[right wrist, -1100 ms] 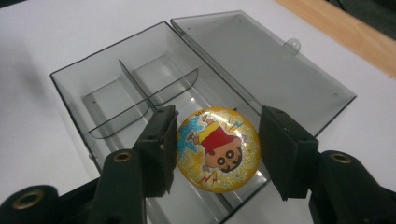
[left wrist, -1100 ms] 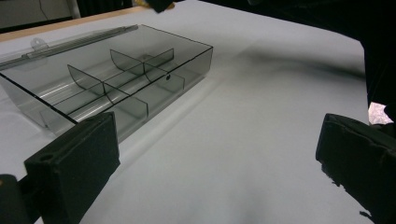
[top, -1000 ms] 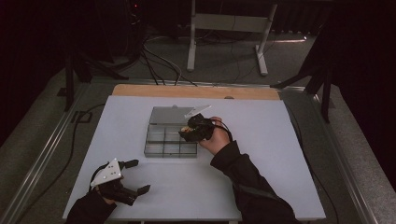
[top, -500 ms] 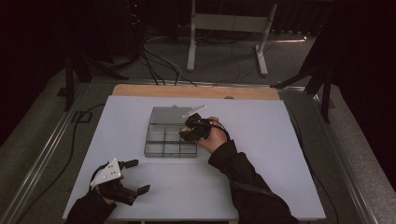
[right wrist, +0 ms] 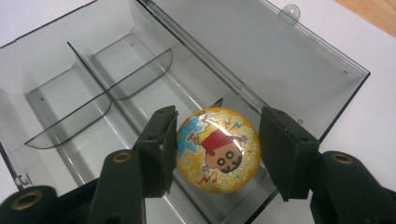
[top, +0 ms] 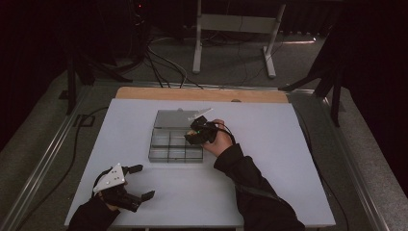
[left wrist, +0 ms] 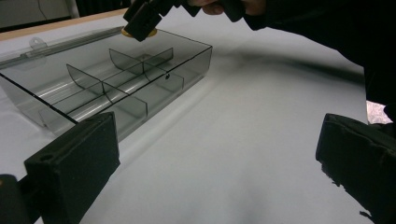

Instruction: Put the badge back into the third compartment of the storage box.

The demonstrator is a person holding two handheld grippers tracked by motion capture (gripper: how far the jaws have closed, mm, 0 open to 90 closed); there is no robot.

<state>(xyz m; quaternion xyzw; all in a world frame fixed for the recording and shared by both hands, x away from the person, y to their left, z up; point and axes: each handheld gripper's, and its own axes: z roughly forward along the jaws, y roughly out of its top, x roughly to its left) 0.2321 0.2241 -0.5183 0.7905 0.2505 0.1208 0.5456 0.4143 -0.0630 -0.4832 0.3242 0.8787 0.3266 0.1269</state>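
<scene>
A yellow glitter ball [right wrist: 219, 156] with a cartoon figure sits between the black jaws of my right gripper [right wrist: 214, 148], which is shut on it. The gripper [top: 193, 135] holds it just above the right end of a clear grey compartment box [top: 168, 144], over a compartment by the open lid [right wrist: 280, 51]. In the left gripper view the ball [left wrist: 125, 32] shows as a yellow sliver under that gripper, above the box [left wrist: 116, 88]. My left gripper [top: 143, 181] rests at the table's near left, open and holding nothing [left wrist: 215, 158].
The white table top [top: 269, 159] has bare room right of the box and in front of it. A wooden strip [top: 202, 94] runs along its far edge. Metal rails flank the table; cables and a stand lie on the floor beyond.
My right gripper has shifted slightly left over the box with the ball in it. The left gripper has not moved.
</scene>
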